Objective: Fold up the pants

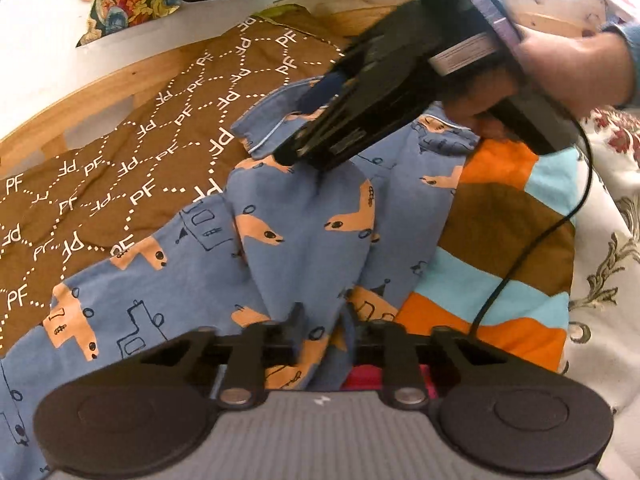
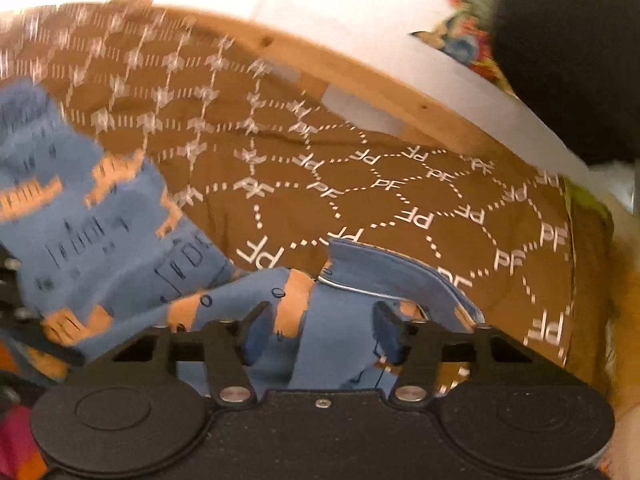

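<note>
Blue pants [image 1: 180, 280] printed with orange animals lie rumpled on a brown cloth. My left gripper [image 1: 320, 328] is shut on a raised fold of them, and the cloth bunches up between its fingers. Farther along the pants, a hand [image 1: 580, 60] holds my right gripper [image 1: 296, 152] at the piped hem, where creases run up to its tip. In the right wrist view the pants [image 2: 100, 232] fill the gap of the right gripper [image 2: 320, 328]. The hem [image 2: 400, 276] stands up just past its fingers, and the pads look pressed on the cloth.
The brown cloth [image 1: 120, 160] [image 2: 400, 200] with white "PF" lettering covers a wooden surface [image 1: 80, 96]. A striped orange, teal and brown cloth [image 1: 500, 240] lies to the right, crossed by a black cable [image 1: 520, 256]. Floral fabric [image 1: 120, 4] and a black object [image 2: 568, 60] sit beyond the far edge.
</note>
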Tool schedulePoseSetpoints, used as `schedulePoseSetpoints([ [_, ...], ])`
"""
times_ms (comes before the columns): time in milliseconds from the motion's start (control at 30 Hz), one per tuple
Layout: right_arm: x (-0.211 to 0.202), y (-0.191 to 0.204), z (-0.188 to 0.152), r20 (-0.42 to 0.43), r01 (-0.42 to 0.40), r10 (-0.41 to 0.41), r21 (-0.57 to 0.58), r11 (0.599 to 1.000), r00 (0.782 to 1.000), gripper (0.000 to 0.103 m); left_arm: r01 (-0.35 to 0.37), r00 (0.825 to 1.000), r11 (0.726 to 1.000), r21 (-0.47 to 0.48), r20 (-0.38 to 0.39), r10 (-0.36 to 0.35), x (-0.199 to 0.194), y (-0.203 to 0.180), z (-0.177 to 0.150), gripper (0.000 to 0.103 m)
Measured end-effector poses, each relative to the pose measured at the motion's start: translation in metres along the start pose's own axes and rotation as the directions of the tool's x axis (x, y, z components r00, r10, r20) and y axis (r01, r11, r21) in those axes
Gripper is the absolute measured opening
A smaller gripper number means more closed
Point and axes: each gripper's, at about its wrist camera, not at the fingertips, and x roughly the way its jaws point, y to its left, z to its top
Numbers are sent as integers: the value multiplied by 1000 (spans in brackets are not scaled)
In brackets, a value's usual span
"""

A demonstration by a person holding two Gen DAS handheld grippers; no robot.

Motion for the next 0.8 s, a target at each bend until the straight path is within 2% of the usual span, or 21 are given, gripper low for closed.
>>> schedulePoseSetpoints([
  [33, 5, 4, 1, -20, 23, -23, -19, 1000, 1000, 40, -5, 1000, 1000, 8, -1, 5, 0, -1, 0, 11],
  [133, 14, 4, -2, -81, 54, -53, 11, 998, 995, 35, -9, 1000, 1000, 12, 4, 9, -3, -1, -1, 5],
  [200, 12, 0, -7, -87, 68, -64, 36, 997, 994, 18, -7, 1000, 1000, -2, 6, 7, -3, 1, -1, 2],
  [233, 8, -4, -9, -71, 72, -68, 62, 995, 995, 4, -5, 1000, 1000, -9, 7, 5, -3, 2, -1, 1],
  [267, 3, -8, -10, -55, 75, -70, 93, 993, 996, 3, 0, 1000, 1000, -18, 7, 1, -3, 3, -1, 1],
  [367, -22, -27, -17, -7, 95, -96, 258, 961, 995, 2, 33, 999, 997, -65, 10, -33, -7, 10, 0, 0],
  [433, -42, -42, -27, -6, 89, -94, 406, 910, 996, 2, 54, 998, 994, -94, 13, -53, -12, 17, 1, 0],
  [500, -57, -48, -39, -26, 89, -88, 489, 868, 996, 2, 79, 997, 992, -100, 17, -77, -18, 21, 1, 0],
  [700, -67, -42, -85, -154, 142, -66, 568, 810, 986, 1, 112, 993, 990, -83, -31, -115, -10, 20, -5, 0],
  [767, -65, -38, -96, -191, 157, -57, 568, 808, 980, 8, 109, 993, 991, -74, -39, -112, -8, 18, -7, 0],
  [800, -66, -34, -100, -198, 167, -67, 547, 820, 978, 13, 104, 993, 993, -62, -40, -107, -8, 16, -7, 0],
])
